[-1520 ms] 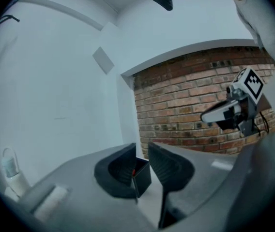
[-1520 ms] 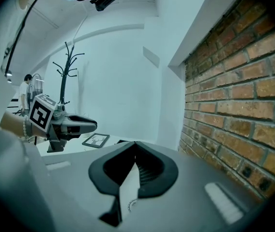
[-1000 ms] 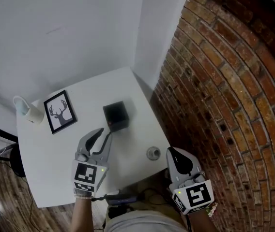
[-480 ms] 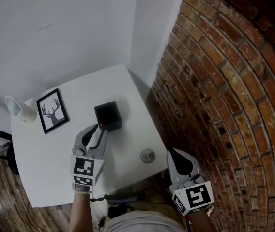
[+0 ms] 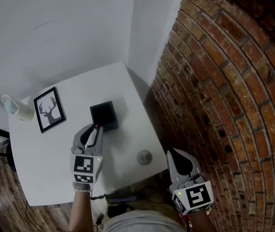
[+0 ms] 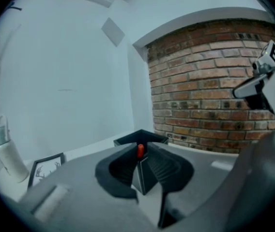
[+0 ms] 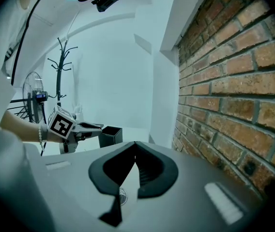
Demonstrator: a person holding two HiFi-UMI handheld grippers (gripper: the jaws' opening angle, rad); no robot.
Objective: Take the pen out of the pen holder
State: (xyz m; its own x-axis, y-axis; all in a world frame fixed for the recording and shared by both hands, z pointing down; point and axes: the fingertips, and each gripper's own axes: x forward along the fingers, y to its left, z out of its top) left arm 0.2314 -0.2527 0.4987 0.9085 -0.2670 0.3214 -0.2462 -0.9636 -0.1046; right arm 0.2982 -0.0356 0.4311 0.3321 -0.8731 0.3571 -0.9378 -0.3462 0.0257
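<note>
Pen (image 6: 140, 150), one: only a small rounded red end shows, pinched between the tips of the left tongs (image 5: 96, 129), which are clenched on it; it sits at the near rim of the holder, and the rest of its body cannot be made out. Black square open-topped pen holder (image 5: 103, 116), one: upright near the middle of the white square counter (image 5: 50, 153), touching or just beside the left tongs' tips. Right tongs (image 7: 135, 146), one: jaws pressed together with nothing between them, held off the counter's near right corner. Black-framed deer-head print (image 5: 48, 109), one: toward the far left edge. White bottle with a pale cap (image 5: 17, 109), one: at the far left corner, just beside the frame. Small round silvery disc (image 5: 144, 157), one: near the near right corner.
</note>
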